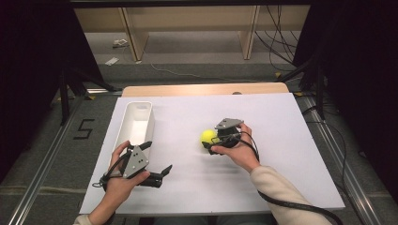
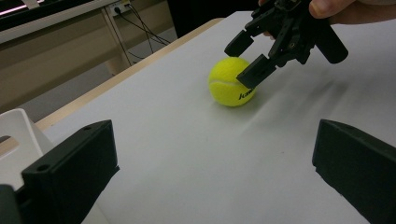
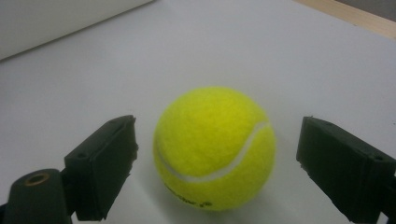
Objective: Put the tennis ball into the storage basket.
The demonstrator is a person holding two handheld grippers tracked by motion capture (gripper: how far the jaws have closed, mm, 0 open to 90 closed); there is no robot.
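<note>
A yellow tennis ball (image 1: 208, 136) rests on the white table top (image 1: 263, 117), a little right of the middle. My right gripper (image 1: 210, 142) is open, with one jaw on each side of the ball and gaps showing between the jaws and the felt. In the right gripper view the ball (image 3: 215, 147) sits between the two black jaws of that gripper (image 3: 217, 140), apart from both. The left gripper view shows the ball (image 2: 229, 81) with the right gripper (image 2: 243, 61) straddling it. My left gripper (image 1: 157, 158) is open and holds nothing, near the front left.
A long white bin (image 1: 136, 122) stands at the left of the table, just beyond my left hand; its corner (image 2: 14, 135) appears in the left gripper view. A wooden table edge (image 1: 202, 89) runs along the back. Cables and shelf legs are on the floor beyond.
</note>
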